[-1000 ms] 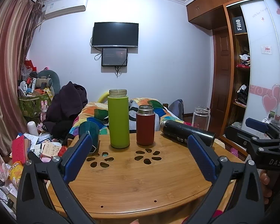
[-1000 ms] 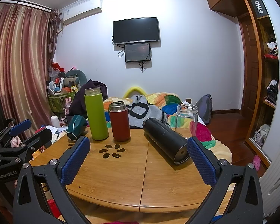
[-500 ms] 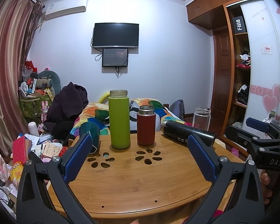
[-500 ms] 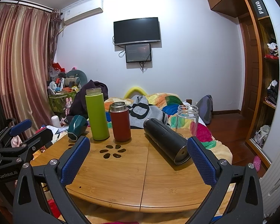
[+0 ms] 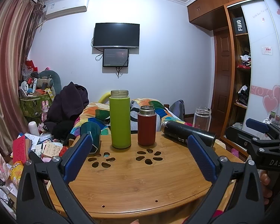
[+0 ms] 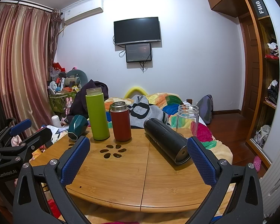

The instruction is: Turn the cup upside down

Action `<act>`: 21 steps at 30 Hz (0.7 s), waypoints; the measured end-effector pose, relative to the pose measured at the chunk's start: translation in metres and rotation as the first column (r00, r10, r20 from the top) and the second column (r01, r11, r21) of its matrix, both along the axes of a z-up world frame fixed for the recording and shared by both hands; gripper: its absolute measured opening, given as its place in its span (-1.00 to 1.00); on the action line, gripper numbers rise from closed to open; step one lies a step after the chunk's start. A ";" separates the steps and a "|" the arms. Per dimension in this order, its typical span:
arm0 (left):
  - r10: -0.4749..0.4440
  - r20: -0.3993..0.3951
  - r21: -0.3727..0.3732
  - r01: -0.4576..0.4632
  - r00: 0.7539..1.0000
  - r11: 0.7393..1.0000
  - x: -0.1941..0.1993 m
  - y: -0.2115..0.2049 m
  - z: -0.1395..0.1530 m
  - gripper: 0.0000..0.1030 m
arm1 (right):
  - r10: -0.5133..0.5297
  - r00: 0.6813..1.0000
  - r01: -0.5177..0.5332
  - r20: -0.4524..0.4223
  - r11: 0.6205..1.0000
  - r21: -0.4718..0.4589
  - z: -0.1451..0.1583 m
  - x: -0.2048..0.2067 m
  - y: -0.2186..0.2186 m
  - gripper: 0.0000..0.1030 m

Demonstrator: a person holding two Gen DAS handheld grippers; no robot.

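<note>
On the round bamboo table (image 5: 132,184) stand a tall green bottle (image 5: 120,124) and a shorter red flask (image 5: 146,126), both upright with open tops. A black flask (image 5: 186,133) lies on its side at the right. A clear glass jar (image 5: 202,118) stands upright behind it. A dark teal cup (image 6: 77,127) lies tipped at the table's left edge, partly hidden by my left finger in the left wrist view (image 5: 90,136). My left gripper (image 5: 139,158) and right gripper (image 6: 138,160) are open and empty, near the table's front edge. In the right wrist view the black flask (image 6: 166,141) is just ahead of my right finger.
A bed with a colourful quilt (image 6: 158,102) lies behind the table. Clutter and a basket (image 5: 33,102) fill the floor at the left. A wardrobe (image 5: 252,74) stands at the right. The table has flower-shaped cutouts (image 5: 149,155).
Both views have shifted very slightly; the objects sit a touch further right in frame. Nothing on the table has moved and both grippers stay open.
</note>
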State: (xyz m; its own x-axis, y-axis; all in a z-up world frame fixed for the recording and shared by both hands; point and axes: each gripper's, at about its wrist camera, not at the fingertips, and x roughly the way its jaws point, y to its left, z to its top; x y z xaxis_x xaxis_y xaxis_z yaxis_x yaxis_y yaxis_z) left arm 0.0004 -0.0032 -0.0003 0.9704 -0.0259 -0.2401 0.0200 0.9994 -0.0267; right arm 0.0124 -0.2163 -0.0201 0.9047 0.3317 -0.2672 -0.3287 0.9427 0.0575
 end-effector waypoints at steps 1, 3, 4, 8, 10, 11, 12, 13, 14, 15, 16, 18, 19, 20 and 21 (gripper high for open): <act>0.001 0.001 -0.001 -0.001 1.000 1.000 0.000 0.000 0.000 1.00 | -0.001 1.000 0.001 0.000 1.000 -0.001 0.000 0.000 0.000 1.00; 0.001 0.001 -0.002 -0.001 1.000 1.000 -0.001 0.001 0.000 1.00 | 0.000 1.000 0.000 0.000 1.000 -0.001 0.000 0.000 0.000 1.00; 0.001 0.001 -0.002 -0.001 1.000 1.000 -0.001 0.001 0.000 1.00 | 0.000 1.000 0.000 0.000 1.000 0.000 0.000 0.000 0.000 1.00; 0.000 0.001 -0.002 0.000 1.000 1.000 -0.001 0.001 0.000 1.00 | 0.001 1.000 -0.001 0.000 1.000 0.000 0.001 -0.001 0.001 1.00; 0.001 0.002 -0.002 -0.001 1.000 1.000 -0.001 0.000 0.000 1.00 | 0.003 1.000 -0.003 0.000 1.000 0.001 0.001 -0.001 0.001 1.00; 0.001 0.001 -0.001 -0.001 1.000 1.000 -0.001 0.000 0.000 1.00 | 0.003 1.000 -0.003 0.000 1.000 0.001 0.001 -0.001 0.001 1.00; 0.001 0.000 -0.001 -0.001 1.000 1.000 -0.001 0.001 0.000 1.00 | 0.002 1.000 -0.002 0.000 1.000 0.000 0.001 -0.001 0.001 1.00; 0.001 0.000 -0.001 -0.001 1.000 1.000 -0.001 0.000 0.000 1.00 | 0.002 1.000 -0.002 0.000 1.000 -0.001 0.001 -0.001 0.001 1.00; 0.001 -0.001 -0.001 -0.001 1.000 1.000 -0.001 0.000 0.000 1.00 | 0.002 1.000 -0.002 0.000 1.000 0.000 0.001 -0.001 0.001 1.00; 0.002 -0.001 -0.001 -0.002 1.000 1.000 -0.001 0.000 0.000 1.00 | 0.002 1.000 -0.002 -0.001 1.000 0.000 0.001 -0.001 0.000 1.00; 0.002 -0.001 -0.001 -0.002 1.000 1.000 -0.001 0.001 0.000 1.00 | 0.002 1.000 -0.002 -0.001 1.000 0.001 0.001 -0.001 0.001 1.00; 0.005 -0.003 -0.001 -0.005 1.000 1.000 -0.001 0.002 -0.001 1.00 | 0.005 1.000 -0.005 0.000 1.000 0.000 0.001 -0.003 0.001 1.00; 0.007 -0.005 -0.002 -0.007 1.000 1.000 -0.001 0.002 -0.002 1.00 | 0.005 1.000 -0.005 0.000 1.000 0.001 0.001 -0.004 0.002 1.00; 0.008 -0.006 -0.003 -0.008 1.000 1.000 -0.001 0.002 -0.002 1.00 | 0.005 1.000 -0.005 0.000 1.000 0.000 0.001 -0.003 0.002 1.00; 0.009 -0.008 -0.004 -0.009 1.000 1.000 -0.001 0.003 -0.002 1.00 | 0.005 1.000 -0.005 0.000 1.000 0.000 0.001 -0.003 0.002 1.00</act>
State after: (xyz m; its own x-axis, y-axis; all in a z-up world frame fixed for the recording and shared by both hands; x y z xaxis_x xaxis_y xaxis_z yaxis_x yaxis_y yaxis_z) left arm -0.0003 -0.0001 -0.0021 0.9687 -0.0179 -0.2478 0.0105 0.9995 -0.0310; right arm 0.0096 -0.2147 -0.0193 0.9030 0.3365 -0.2672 -0.3336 0.9410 0.0576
